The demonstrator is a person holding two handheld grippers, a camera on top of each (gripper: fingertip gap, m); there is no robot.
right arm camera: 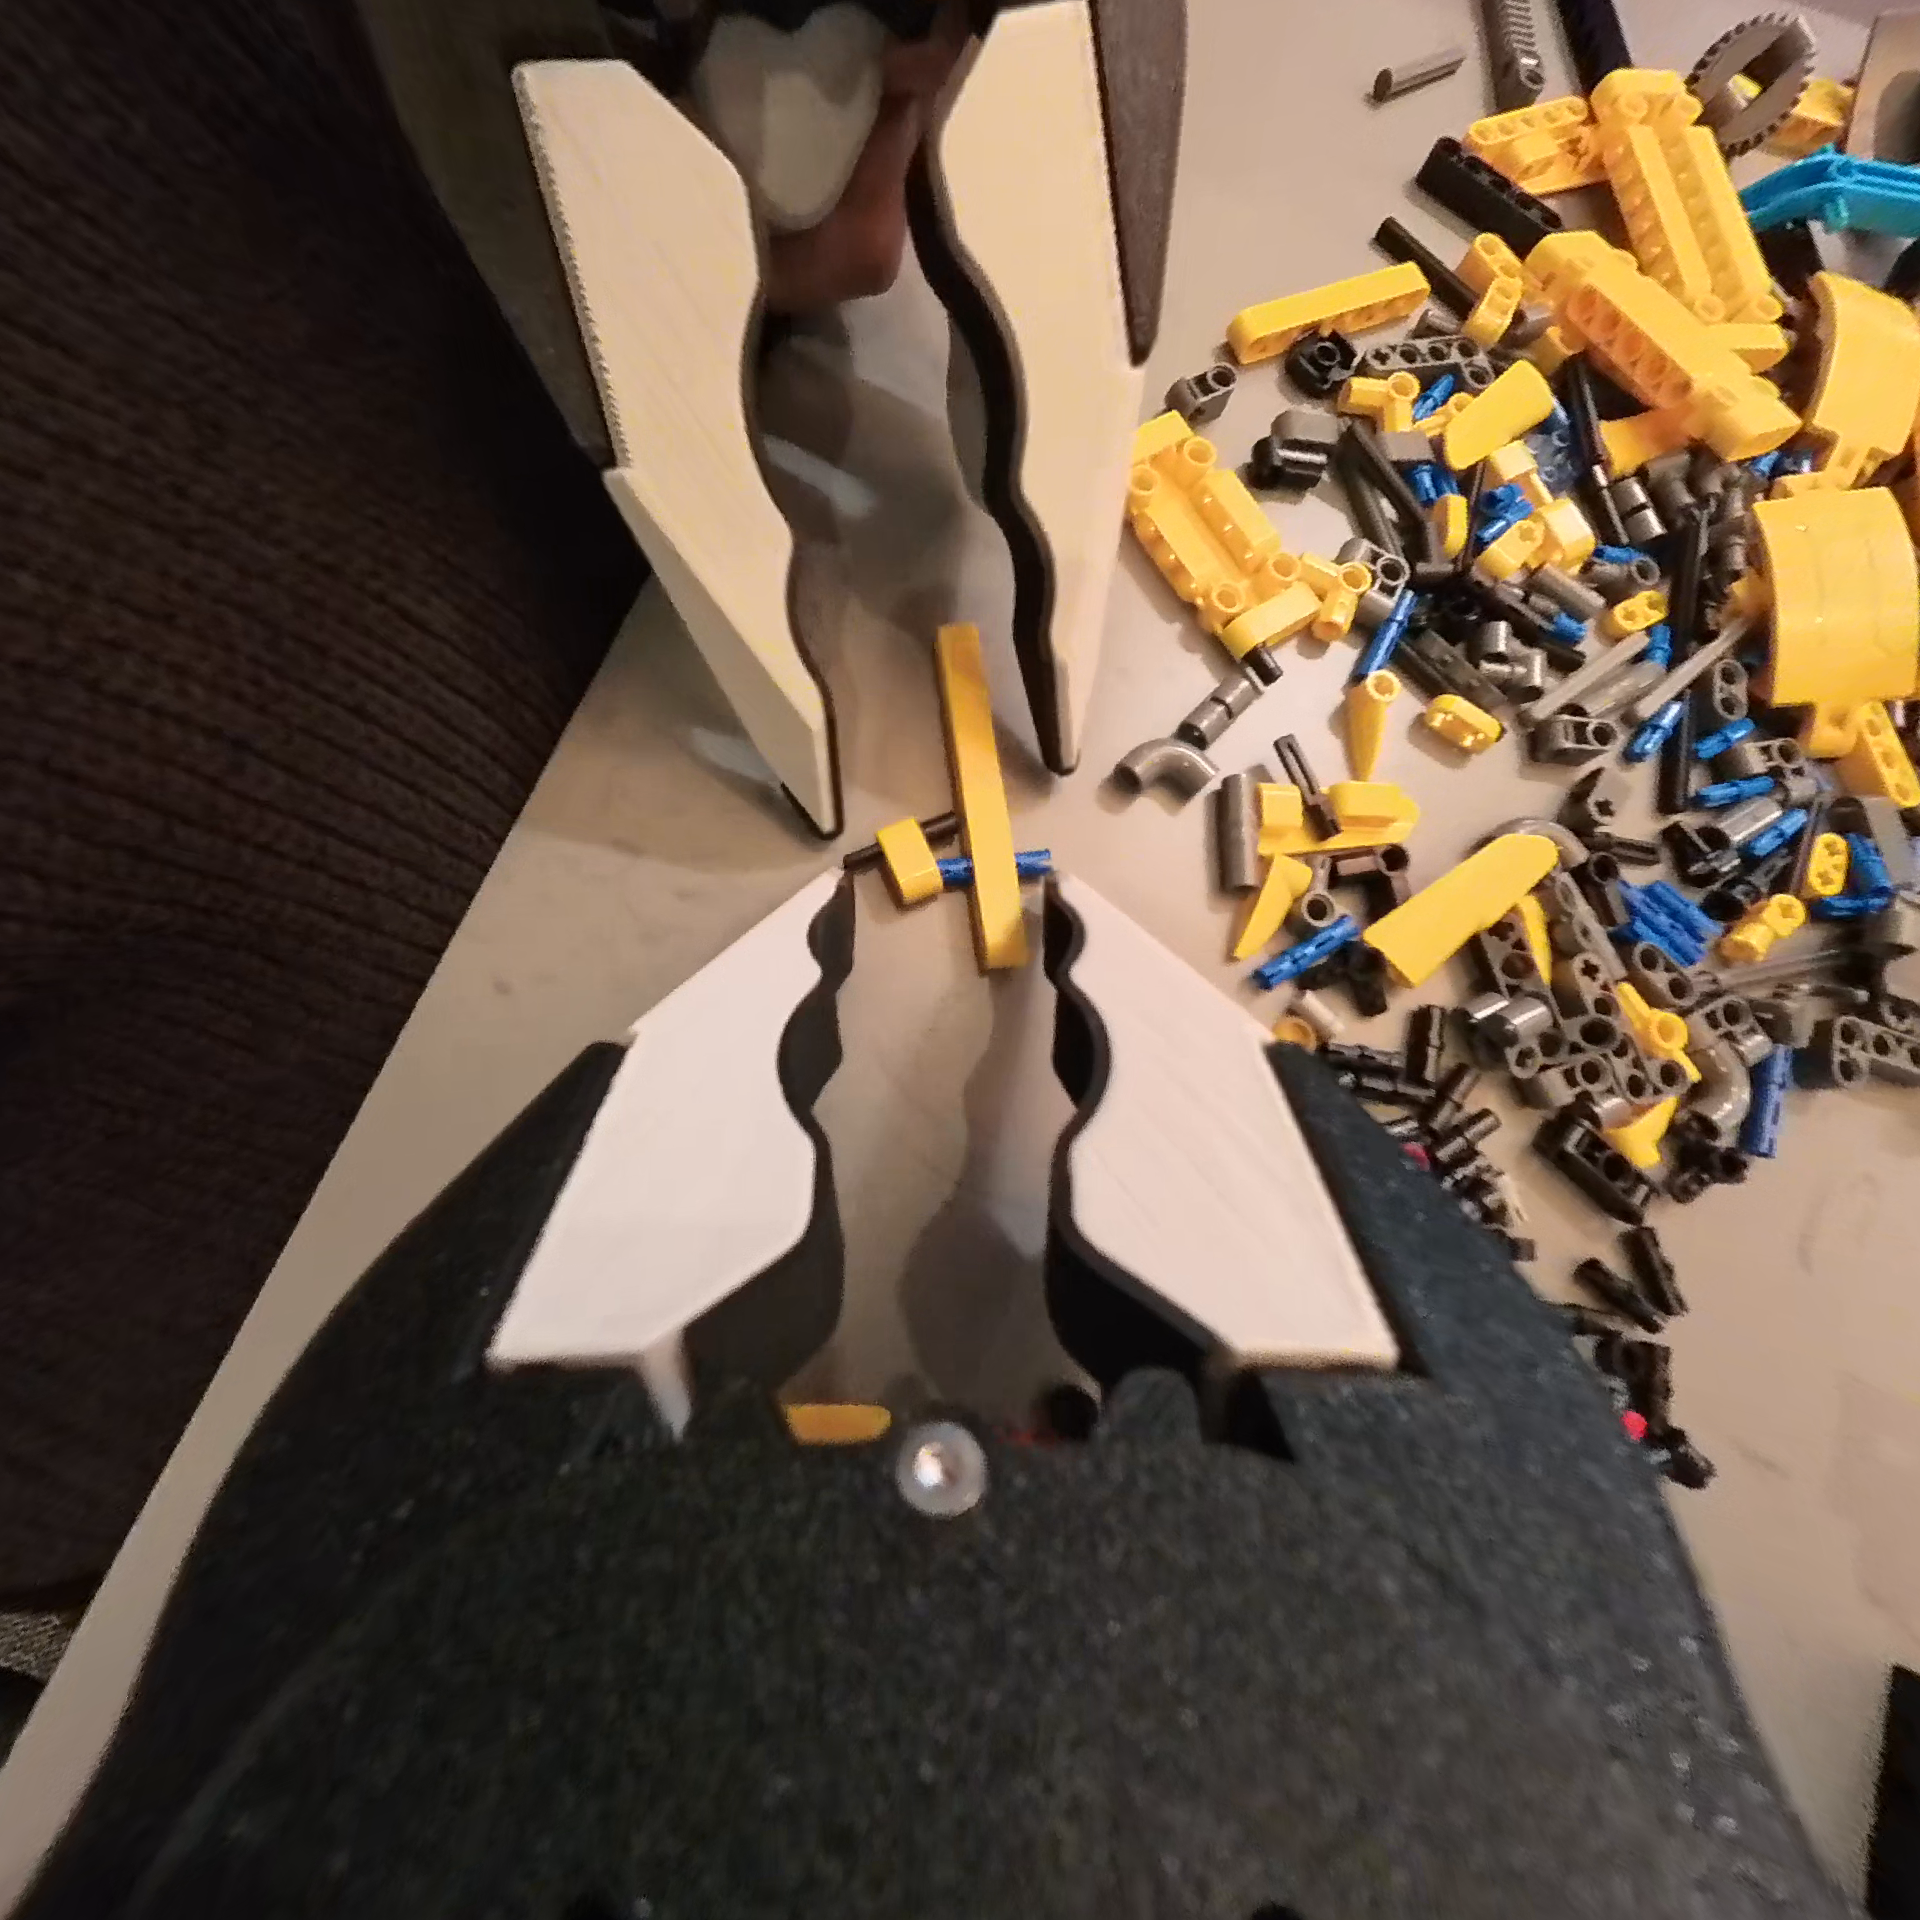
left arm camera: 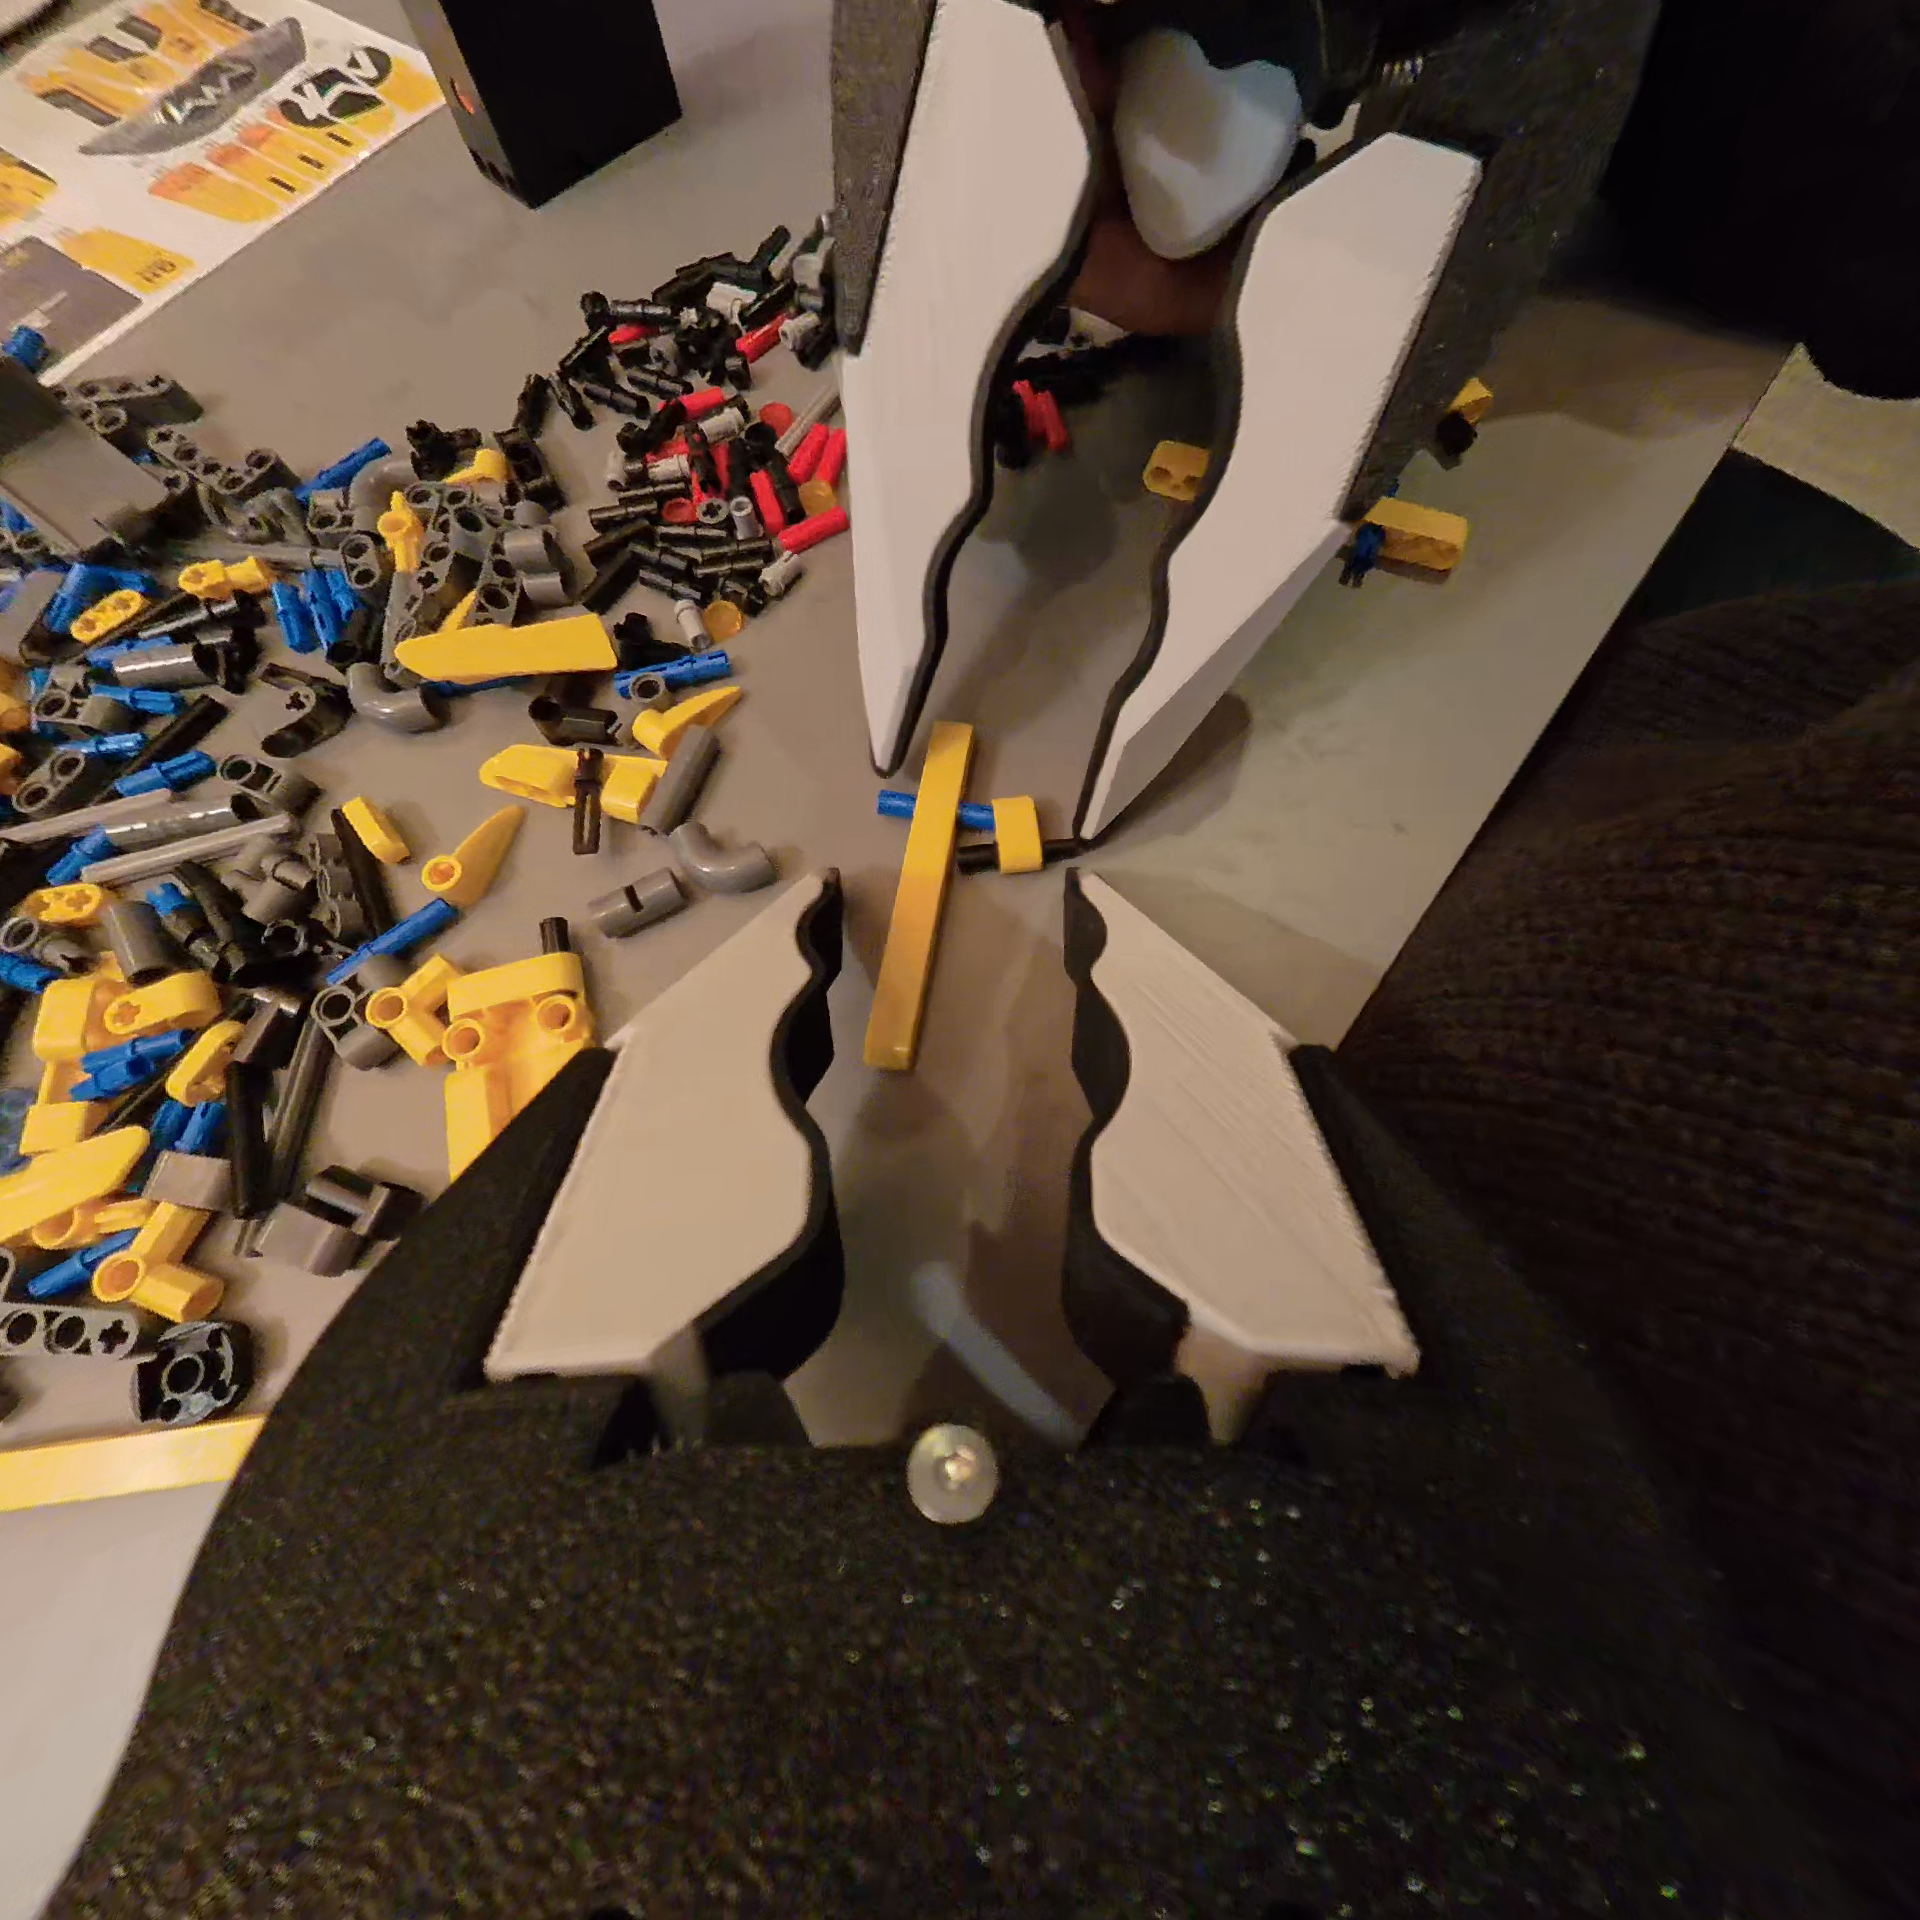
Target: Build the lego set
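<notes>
Lying flat on the grey table (left arm camera: 1299, 831), between two facing grippers: a small assembly, long yellow beam (left arm camera: 920, 894) crossed by a blue pin (left arm camera: 902, 803), short yellow connector (left arm camera: 1016, 831) and black pin (left arm camera: 977, 858). Left gripper (left arm camera: 951, 894) and right gripper (right arm camera: 951, 899) both standing wide apart, gripping nothing. Judging as light, rigid, smooth plastic; joints likely pulling apart; gripping best across the beam's narrow sides. Printed sheet (left arm camera: 156, 135) lying far off; its writing not reported.
</notes>
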